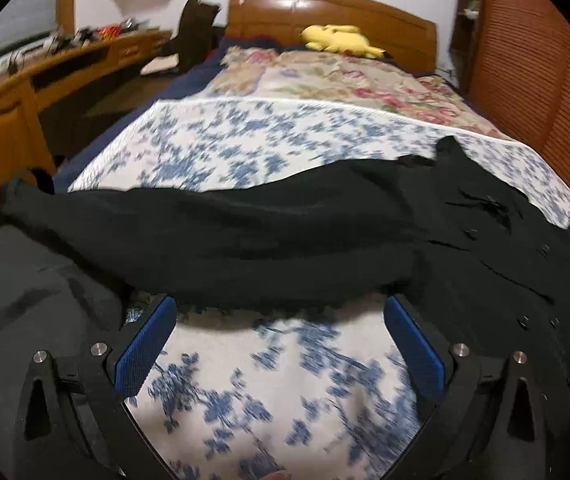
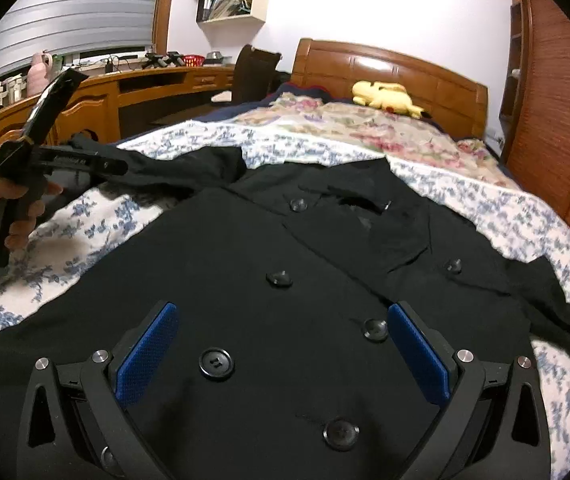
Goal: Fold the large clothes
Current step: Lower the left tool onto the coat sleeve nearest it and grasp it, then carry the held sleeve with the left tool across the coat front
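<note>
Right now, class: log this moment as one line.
black buttoned coat: spread on bed | left gripper: open, at sleeve | right gripper: open, above coat

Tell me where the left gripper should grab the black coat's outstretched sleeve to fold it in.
Probably pinch the sleeve near its cuff end, coming from above with the open left gripper: it lies flat and stretched sideways across the bed, away from the coat body.

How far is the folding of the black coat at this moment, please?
Early stage. Done: the black coat lies spread on the bed, button side up. In hand: nothing; the left gripper is open just before one sleeve, and the right gripper is open over the buttoned front. Left: both sleeves still lie out sideways, and the body is unfolded.
</note>
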